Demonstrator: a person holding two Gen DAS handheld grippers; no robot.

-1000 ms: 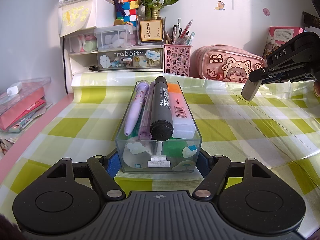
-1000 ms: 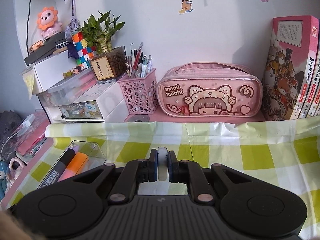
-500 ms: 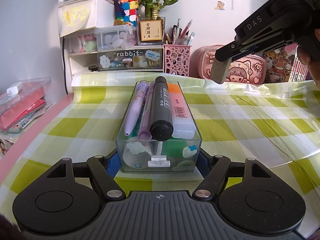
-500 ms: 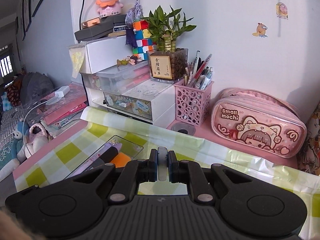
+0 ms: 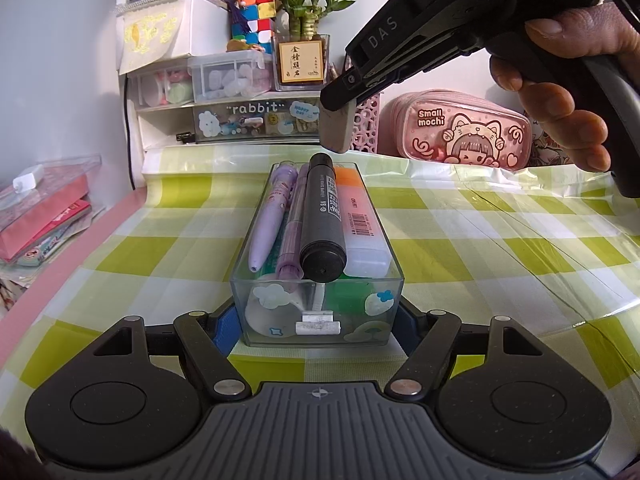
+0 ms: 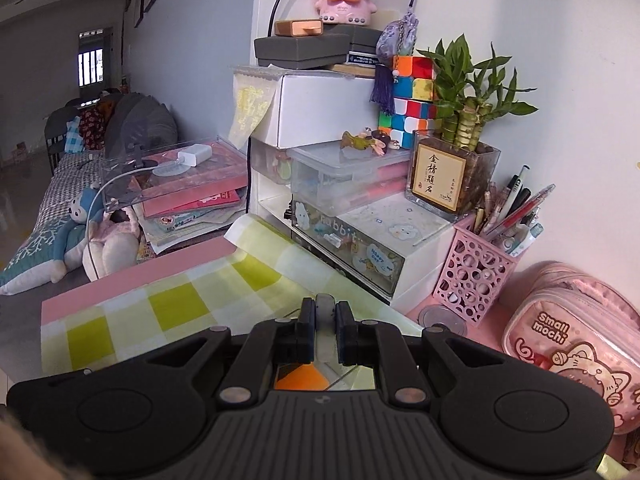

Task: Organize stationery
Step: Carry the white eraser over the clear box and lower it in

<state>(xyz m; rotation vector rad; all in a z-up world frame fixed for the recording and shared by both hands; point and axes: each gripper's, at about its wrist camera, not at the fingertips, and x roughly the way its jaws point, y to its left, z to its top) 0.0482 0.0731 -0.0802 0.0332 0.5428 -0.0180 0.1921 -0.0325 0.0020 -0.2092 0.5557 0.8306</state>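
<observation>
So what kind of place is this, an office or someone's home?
Most likely a home study desk. A pink pen holder full of pens, a cartoon pencil case and stacked drawer organizers line the wall, and soft toys lie on a bed beyond.

The worktop (image 5: 460,240) lies bare to the left and right of the clear box (image 5: 318,280) — open passage on both sides. The box is filled to the rim; the black marker (image 5: 322,216) lies on top of the other pens. Its near end sits between the left gripper (image 5: 318,320) fingers. The right gripper (image 5: 338,128) hangs over the far end of the box, holding an eraser (image 5: 339,127). Along the back wall the drawer unit (image 6: 352,216), pen cup (image 6: 474,280) and pink pencil case (image 5: 460,132) stand close together — no way through.
</observation>
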